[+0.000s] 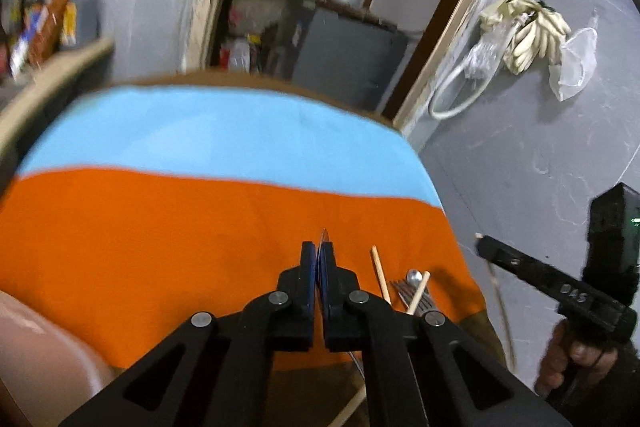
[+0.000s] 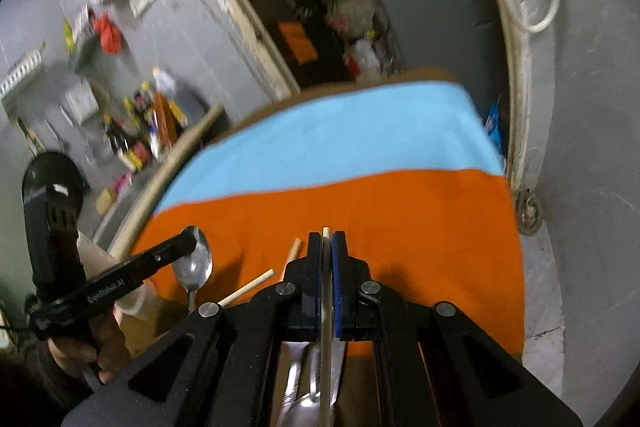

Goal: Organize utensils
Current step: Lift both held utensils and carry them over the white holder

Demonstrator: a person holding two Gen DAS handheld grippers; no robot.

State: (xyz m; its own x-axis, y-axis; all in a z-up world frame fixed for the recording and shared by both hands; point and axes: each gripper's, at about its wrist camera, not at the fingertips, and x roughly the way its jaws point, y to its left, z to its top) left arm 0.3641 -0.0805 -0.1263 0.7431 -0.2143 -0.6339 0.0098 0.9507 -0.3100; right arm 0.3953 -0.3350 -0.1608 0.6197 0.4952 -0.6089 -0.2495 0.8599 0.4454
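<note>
Two claws, both clamped, both off the desk (image 1: 160,247), which wears an orange-and-blue cloth (image 2: 400,211). Biggest risk first: the cloth is loose fabric, so anything I drop may slide or bounce toward the near edge, where the remaining utensils already crowd.

My left claw (image 1: 319,259) is closed on a metal spoon (image 2: 194,263). From the left wrist view I only see a thin edge of it between the pads; the right wrist view shows the bowl sticking out past the tip and the handle hanging below. The grip sits near the bowel end, I judge, so the long handle could swing and twist the spoon out.

My right claw (image 2: 327,247) is shut on one wooden chopstick (image 2: 326,307), lying along the fingers, tip just past the pads. Thin round stick, flat pads: it may roll or pivot if I tilt.

Two more chopsticks (image 1: 380,273) lie on the cloth near the edge beside forks (image 1: 404,291), and more cutlery (image 2: 304,379) sits under my right claw. Coming back down, I could knock these off the desk. The pair partner may get separated.
</note>
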